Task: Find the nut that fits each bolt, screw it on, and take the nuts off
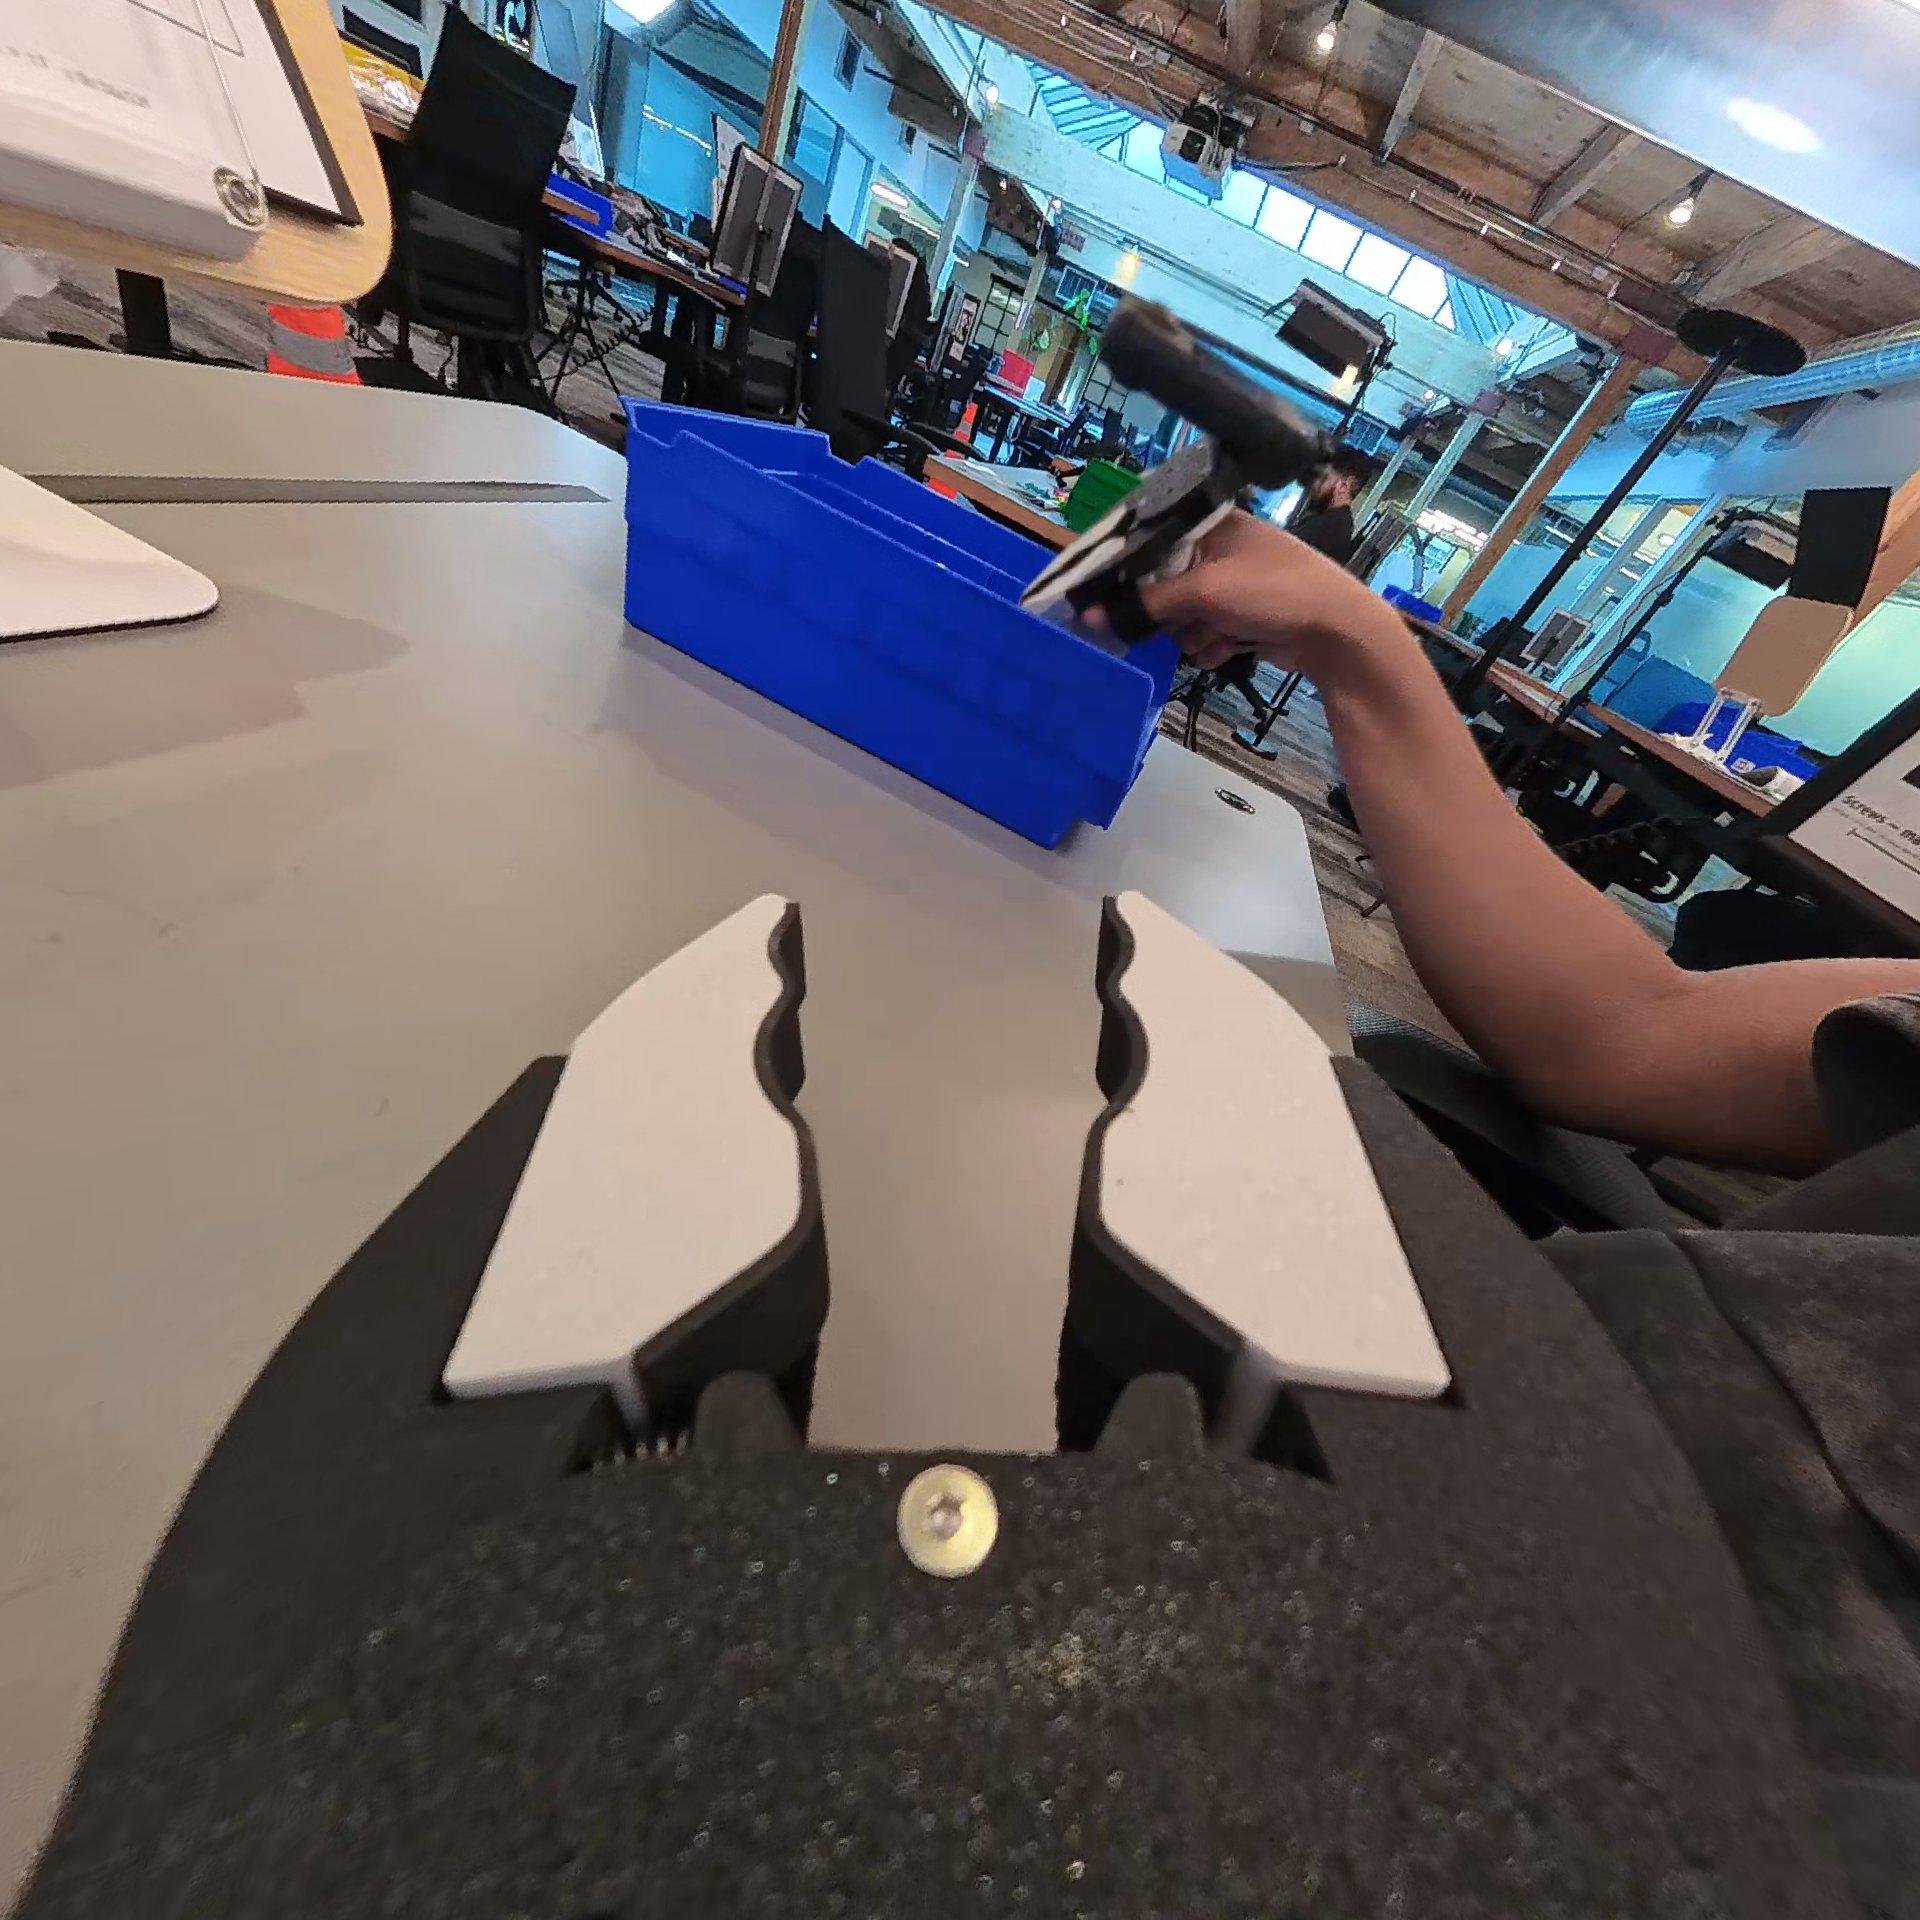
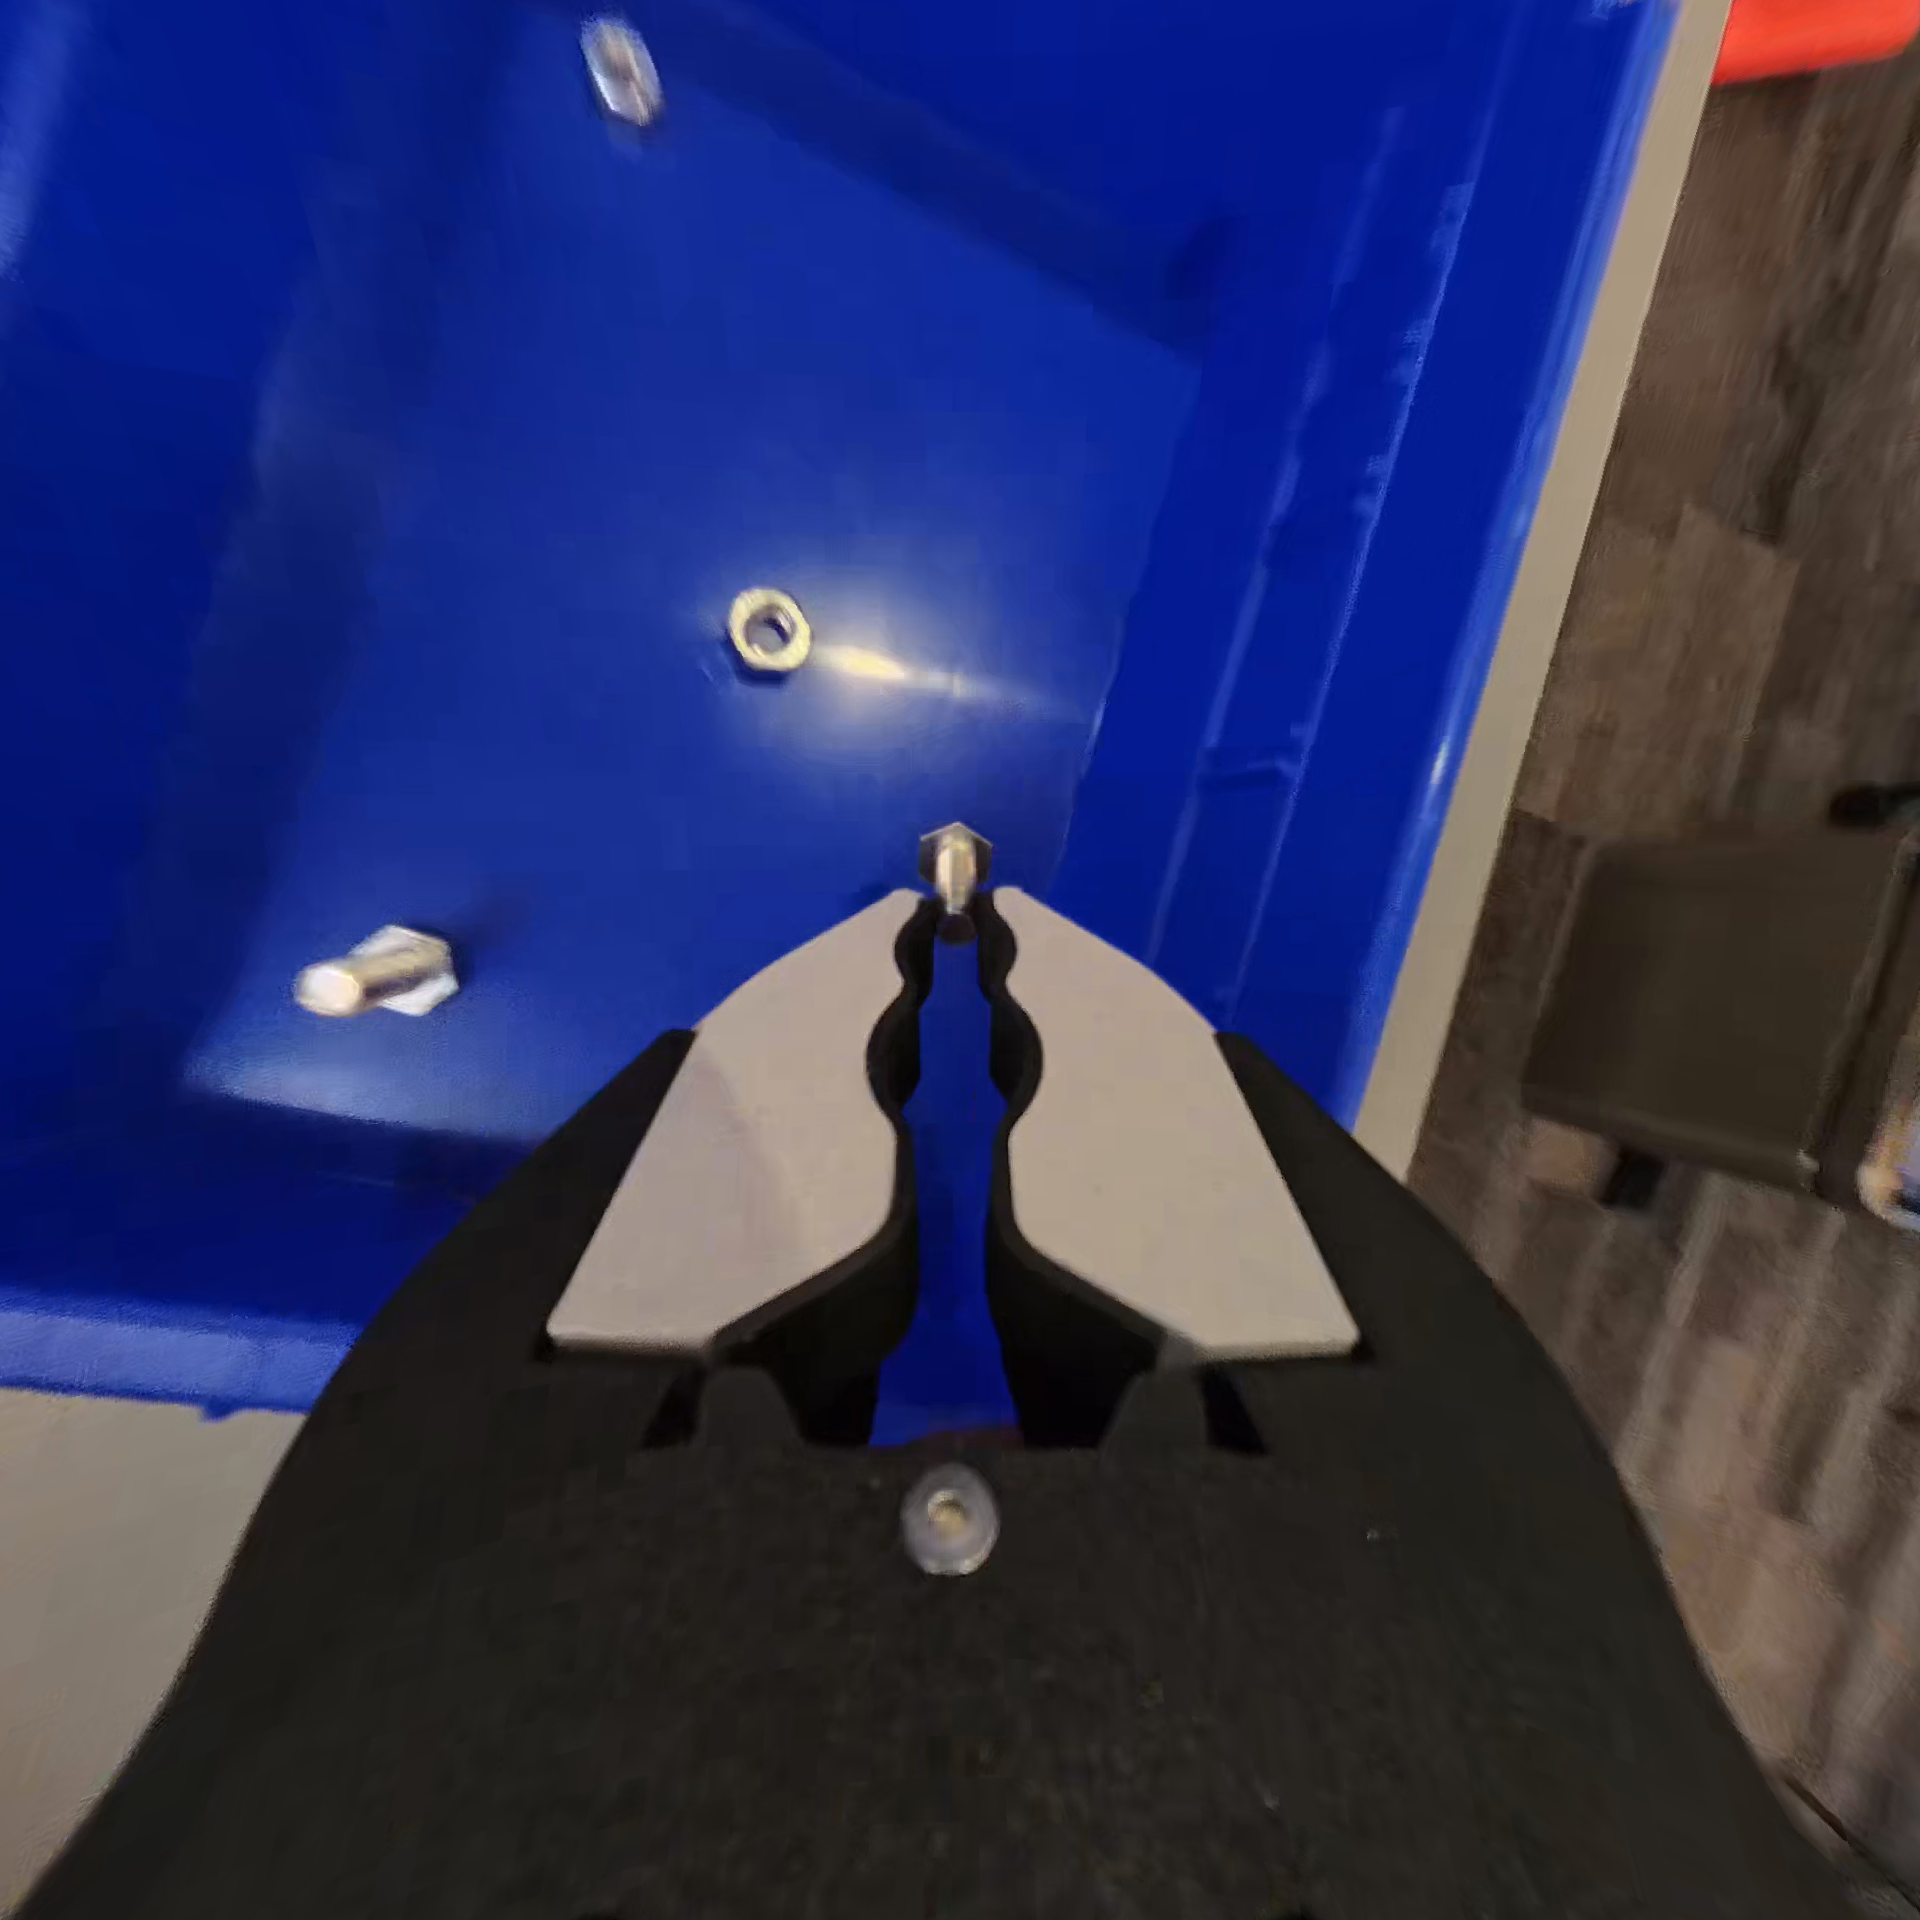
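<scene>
A blue bin (image 2: 520,416) holds the hardware. My right gripper (image 2: 954,914) is shut on a small silver bolt (image 2: 954,862), held by its shank end at the fingertips, head pointing away, over the bin's right part. A loose hex nut (image 2: 769,632) lies on the bin floor ahead. A larger bolt (image 2: 374,971) lies at the left, and another blurred metal piece (image 2: 621,71) at the far end. My left gripper (image 1: 951,914) is open and empty, low over the grey table (image 1: 312,831), short of the bin (image 1: 852,623). The right gripper (image 1: 1122,551) shows above the bin in the left wrist view.
The bin sits near the table's right edge (image 2: 1538,582), with floor beyond. A white flat base (image 1: 83,571) lies at the left of the table. A person's forearm (image 1: 1455,831) reaches in from the right. Desks and chairs stand behind. Tip to tip, the grippers are about 40 centimetres apart. From my right tips it is roughly 8 centimetres to the loose hex nut (image 2: 769,632); from my left, 40 centimetres. To the blurred metal piece (image 2: 621,71): right tips about 20 centimetres, left tips about 40 centimetres.
</scene>
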Motion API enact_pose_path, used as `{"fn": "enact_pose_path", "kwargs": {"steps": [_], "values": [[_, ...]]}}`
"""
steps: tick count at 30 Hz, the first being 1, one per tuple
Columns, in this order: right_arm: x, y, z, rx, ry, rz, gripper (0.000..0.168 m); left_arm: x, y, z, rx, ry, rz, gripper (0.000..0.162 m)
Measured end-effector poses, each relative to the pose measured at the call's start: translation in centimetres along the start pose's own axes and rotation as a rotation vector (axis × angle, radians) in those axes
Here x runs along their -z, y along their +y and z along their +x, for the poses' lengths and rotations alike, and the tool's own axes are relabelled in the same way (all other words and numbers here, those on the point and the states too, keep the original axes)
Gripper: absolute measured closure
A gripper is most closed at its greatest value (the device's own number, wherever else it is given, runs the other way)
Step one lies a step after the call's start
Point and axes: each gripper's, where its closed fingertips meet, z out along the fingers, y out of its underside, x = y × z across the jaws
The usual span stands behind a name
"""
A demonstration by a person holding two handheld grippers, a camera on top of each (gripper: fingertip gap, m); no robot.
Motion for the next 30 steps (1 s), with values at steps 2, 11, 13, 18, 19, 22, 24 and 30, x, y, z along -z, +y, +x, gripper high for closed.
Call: {"fn": "enact_pose_path", "kwargs": {"steps": [2, 11, 13, 18, 19, 22, 24, 30], "values": [[-0.5, 0.4, -0.1, 0.044, 0.021, -0.032, 0.16, 0.0, 0.0, 0.1, 0.0, 0.005, -0.002, 0.109], [-4.6, -5.6, 0.8, 0.021, 0.042, 0.041, 0.16, -0.1, 0.1, 0.1, 0.008, 0.01, -0.008, 0.109], [-5.8, -7.7, 1.6, 0.035, 0.062, 0.046, 0.16, -0.1, 0.1, 0.0, 0.019, 0.012, -0.01, 0.109], [-9.8, -9.8, 3.3, 0.081, 0.101, -0.06, 0.16, -0.1, 0.2, 0.0, 0.023, 0.02, -0.013, 0.108], [-10.2, -9.7, 3.4, 0.101, 0.116, -0.083, 0.16, -0.1, 0.2, 0.0, 0.025, 0.02, -0.012, 0.108], [-10.5, -9.6, 3.6, 0.121, 0.177, -0.094, 0.159, -0.1, 0.2, 0.0, 0.031, 0.025, -0.014, 0.108], [-10.5, -8.7, 3.2, 0.087, 0.153, -0.132, 0.159, -0.2, 0.3, 0.0, 0.029, 0.027, -0.02, 0.108], [-10.1, -7.3, 2.9, -0.009, 0.101, -0.168, 0.151, -0.2, 0.4, 0.2, 0.03, 0.032, -0.024, 0.108]]}}
